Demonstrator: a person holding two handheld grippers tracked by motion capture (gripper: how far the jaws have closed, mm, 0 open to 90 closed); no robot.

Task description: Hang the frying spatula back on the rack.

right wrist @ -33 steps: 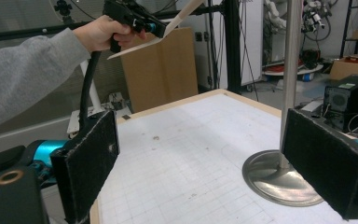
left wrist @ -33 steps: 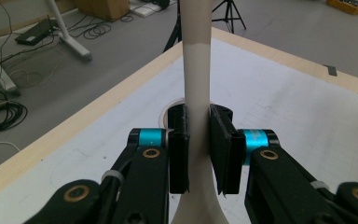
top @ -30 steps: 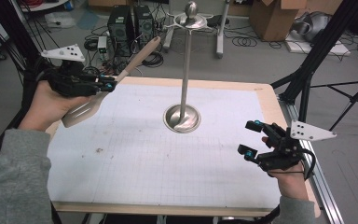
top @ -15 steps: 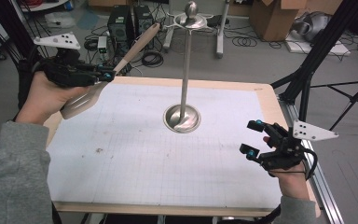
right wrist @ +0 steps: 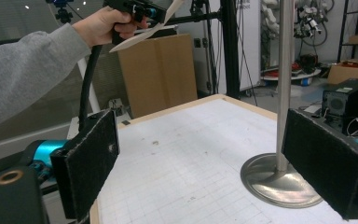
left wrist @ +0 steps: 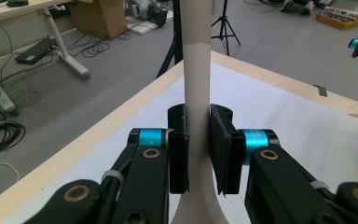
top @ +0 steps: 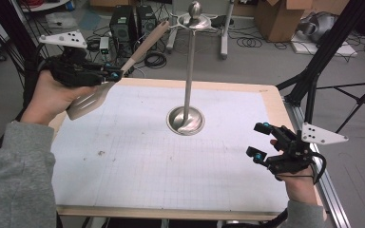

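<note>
A beige spatula (top: pixel 142 47) hangs in the air above the table's far left corner, its flat blade (top: pixel 88 102) low and its handle slanting up and away. My left gripper (top: pixel 116 73) is shut on the handle. In the left gripper view the pads press on both sides of the spatula handle (left wrist: pixel 196 70), with the left gripper (left wrist: pixel 198 149) closed around it. A metal stand (top: pixel 188 71) with a round base (top: pixel 186 120) rises from the table's middle. My right gripper (top: pixel 259 139) rests open near the front right, and the right gripper (right wrist: pixel 209 163) has nothing between its pads.
A white gridded mat (top: pixel 147 166) covers the wooden table. The stand's pole (right wrist: pixel 284 70) is close to my right gripper's far pad. A metal rail (top: pixel 323 180) runs along the table's right edge. A computer tower (top: pixel 123 21), cables and boxes lie on the floor beyond.
My left hand has lifted the spatula slightly up and away from the table. The right gripper has stayed where it was, still open.
</note>
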